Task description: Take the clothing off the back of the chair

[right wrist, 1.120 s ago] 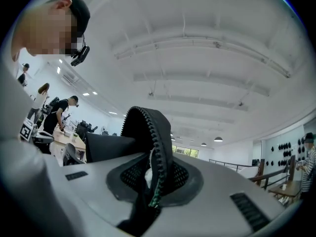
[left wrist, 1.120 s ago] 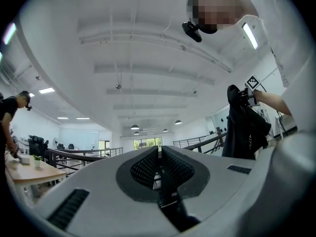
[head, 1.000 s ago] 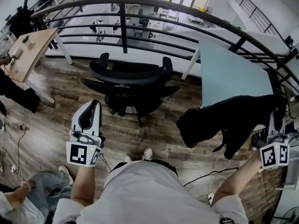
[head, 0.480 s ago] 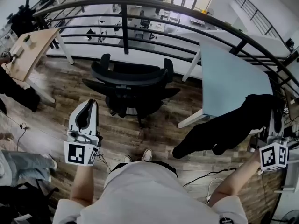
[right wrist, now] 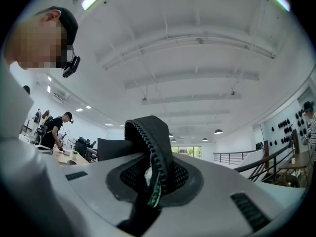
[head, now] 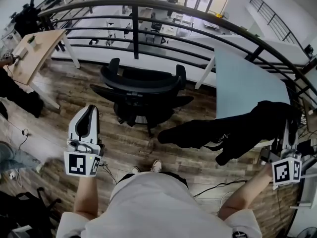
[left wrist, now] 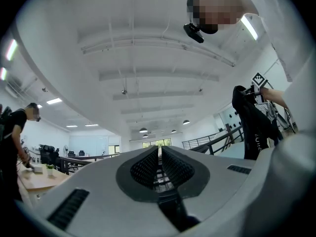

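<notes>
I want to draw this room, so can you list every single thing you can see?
black swivel office chair: one, black, middle, beside the railing, nothing on its back
black zip-up garment: one, black, hanging in the air on the right
pale blue tabletop: one, pale blue, right, behind the garment
light wooden desk: one, tan, far left
curved metal railing: one, black, across the top
wood plank floor: one, brown, under everything
white shoes: two, white, bottom middle
left gripper: one, white, lower left, shut, empty
right gripper: one, white, lower right, shut on the garment
</notes>
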`<state>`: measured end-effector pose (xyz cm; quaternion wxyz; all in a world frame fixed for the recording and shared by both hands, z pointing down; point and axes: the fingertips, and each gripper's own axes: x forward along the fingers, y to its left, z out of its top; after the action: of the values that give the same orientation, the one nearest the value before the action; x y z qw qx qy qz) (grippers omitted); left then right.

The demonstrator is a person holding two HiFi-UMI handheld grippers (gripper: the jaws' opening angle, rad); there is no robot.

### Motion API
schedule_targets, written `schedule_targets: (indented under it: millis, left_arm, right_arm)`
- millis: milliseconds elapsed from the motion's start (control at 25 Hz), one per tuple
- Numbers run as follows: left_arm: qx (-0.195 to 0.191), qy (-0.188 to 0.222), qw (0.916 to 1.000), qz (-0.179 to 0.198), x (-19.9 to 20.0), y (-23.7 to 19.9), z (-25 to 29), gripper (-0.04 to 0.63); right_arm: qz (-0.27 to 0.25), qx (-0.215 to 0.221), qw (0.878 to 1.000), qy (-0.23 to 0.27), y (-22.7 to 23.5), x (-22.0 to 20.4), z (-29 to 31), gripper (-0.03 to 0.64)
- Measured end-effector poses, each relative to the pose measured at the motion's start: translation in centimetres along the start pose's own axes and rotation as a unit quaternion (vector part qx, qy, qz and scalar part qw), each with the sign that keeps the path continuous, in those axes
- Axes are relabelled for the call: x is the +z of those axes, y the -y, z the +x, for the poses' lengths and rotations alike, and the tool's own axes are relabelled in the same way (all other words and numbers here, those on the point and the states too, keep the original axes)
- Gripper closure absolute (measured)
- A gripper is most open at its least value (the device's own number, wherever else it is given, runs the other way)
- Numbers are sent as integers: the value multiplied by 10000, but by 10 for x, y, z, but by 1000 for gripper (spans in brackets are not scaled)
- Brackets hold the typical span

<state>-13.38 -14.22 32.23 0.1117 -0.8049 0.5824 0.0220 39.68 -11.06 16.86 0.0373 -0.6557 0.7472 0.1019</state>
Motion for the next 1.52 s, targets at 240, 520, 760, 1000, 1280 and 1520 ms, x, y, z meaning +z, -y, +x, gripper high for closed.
schedule_targets:
  millis: [240,520,760,1000,1280,1520]
  left_arm:
    - [194,21,9998,47,4,-15,-9,555]
    - [380,25,9992,89,6,-31,-16,555]
    - [486,29,9988,70,8,-40,-23,554]
    - [545,47,9985,56,9,-46,-22,555]
    - [544,105,9984,111,14,-49,-16,555]
    - [695,180,9972,208,26,-59,-21,555]
  right_arm:
    - [85,258,9995,180,-28,8,16,554]
    - [131,620,9977,249,-55,10,38,554]
    - [129,454,9987,165,-55,2,40,554]
    - [376,333,9986,153,-47,-5,35,554]
    - [248,92,9995,188,-38,-3,30,554]
    - [79,-27,9997,249,-37,1,30,554]
